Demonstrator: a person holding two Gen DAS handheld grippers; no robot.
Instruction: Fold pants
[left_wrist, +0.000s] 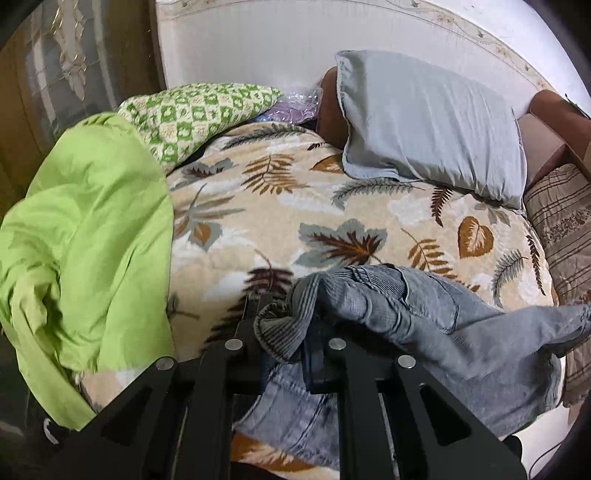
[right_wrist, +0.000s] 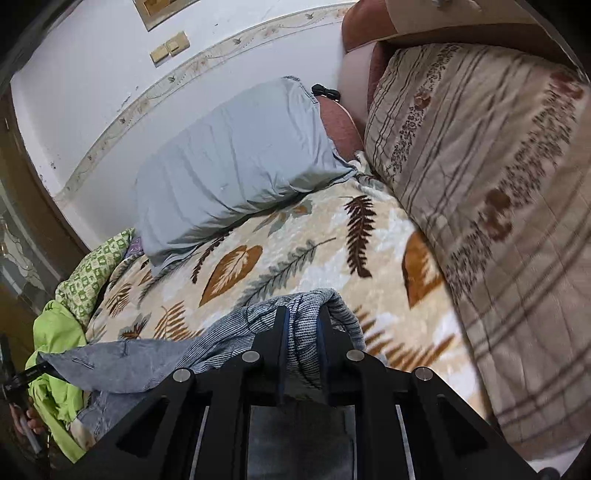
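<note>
The pants (left_wrist: 424, 317) are grey-blue jeans with a ribbed waistband, held up over the near part of a leaf-patterned bed. My left gripper (left_wrist: 282, 325) is shut on the ribbed band at one end, fabric bunched between its fingers. My right gripper (right_wrist: 303, 328) is shut on the ribbed band (right_wrist: 306, 332) at the other end. The jeans hang between the two grippers and trail down toward the bed's near edge (right_wrist: 122, 362). The fingertips are partly covered by cloth.
A leaf-print blanket (left_wrist: 295, 206) covers the bed. A grey pillow (left_wrist: 424, 122) lies by the white wall. A bright green cloth (left_wrist: 92, 229) and a green checked cushion (left_wrist: 192, 114) lie at the left. A striped beige quilt (right_wrist: 498, 203) lies at the right.
</note>
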